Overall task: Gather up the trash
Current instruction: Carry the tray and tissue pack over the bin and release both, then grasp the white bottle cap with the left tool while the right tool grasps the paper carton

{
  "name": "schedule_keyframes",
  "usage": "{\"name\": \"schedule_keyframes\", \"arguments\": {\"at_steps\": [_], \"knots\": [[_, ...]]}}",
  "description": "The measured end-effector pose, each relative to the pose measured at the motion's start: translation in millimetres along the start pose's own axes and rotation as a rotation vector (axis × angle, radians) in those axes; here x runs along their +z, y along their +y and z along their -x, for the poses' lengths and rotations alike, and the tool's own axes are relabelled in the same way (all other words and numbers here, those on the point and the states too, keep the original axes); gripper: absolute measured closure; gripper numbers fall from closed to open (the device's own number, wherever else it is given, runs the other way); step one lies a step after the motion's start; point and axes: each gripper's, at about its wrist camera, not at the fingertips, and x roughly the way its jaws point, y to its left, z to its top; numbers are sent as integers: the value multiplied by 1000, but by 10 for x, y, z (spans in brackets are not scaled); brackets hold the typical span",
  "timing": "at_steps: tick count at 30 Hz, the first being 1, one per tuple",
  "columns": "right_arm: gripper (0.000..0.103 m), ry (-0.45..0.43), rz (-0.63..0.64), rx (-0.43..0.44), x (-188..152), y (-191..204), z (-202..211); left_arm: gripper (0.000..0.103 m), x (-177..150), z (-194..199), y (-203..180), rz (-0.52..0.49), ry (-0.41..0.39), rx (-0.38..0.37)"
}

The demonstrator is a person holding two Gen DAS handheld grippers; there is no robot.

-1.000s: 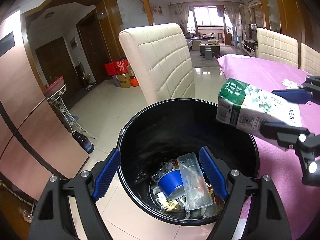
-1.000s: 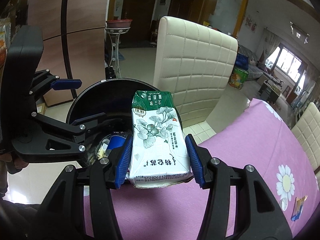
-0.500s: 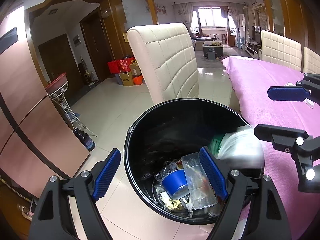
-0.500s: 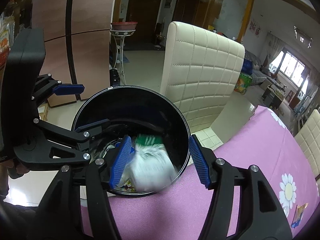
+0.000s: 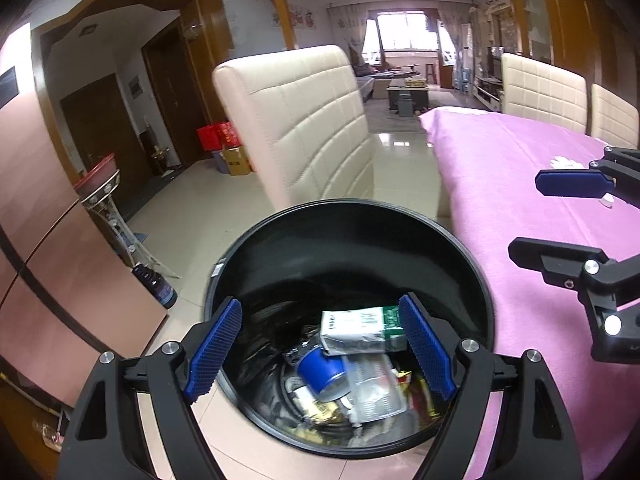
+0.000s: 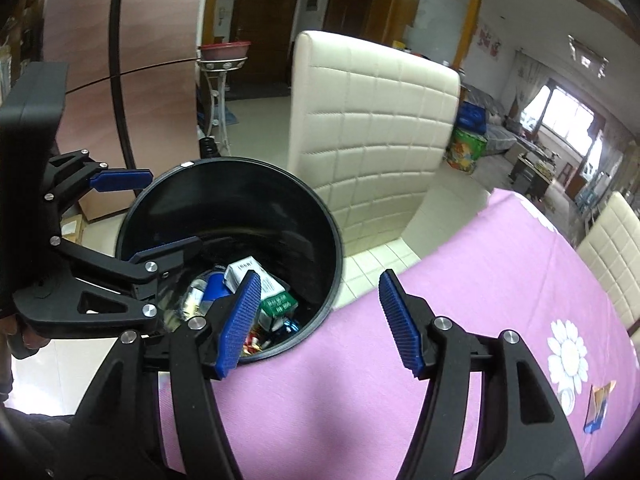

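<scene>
A black trash bin stands against the edge of the pink-clothed table. A green and white tissue pack lies inside on top of other trash, among it a blue cup and a clear plastic container. My left gripper is open, its fingers straddling the bin's near rim. My right gripper hovers over the table edge beside the bin, its jaws opening with nothing between them.
A cream padded chair stands just behind the bin. A dark bottle sits on the floor to the left, near a metal stand. A small colourful item lies on the tablecloth at right.
The right gripper opened and let go of the tissue pack, which fell into the bin and now rests on the trash. The left gripper stayed at the rim.
</scene>
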Motion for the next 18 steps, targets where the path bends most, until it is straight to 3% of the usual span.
{"name": "schedule_keyframes", "arguments": {"at_steps": [9,13,18], "knots": [[36,30,-103,-78,-342,-541,138,24,198,40,-562,-59,-26,-115],[26,23,-157,-144,-516,-842,302,24,304,72,-850,-91,-33,-166],[22,25,-242,-219,-740,-1244,498,24,432,124,-1225,-123,-46,-234]]}}
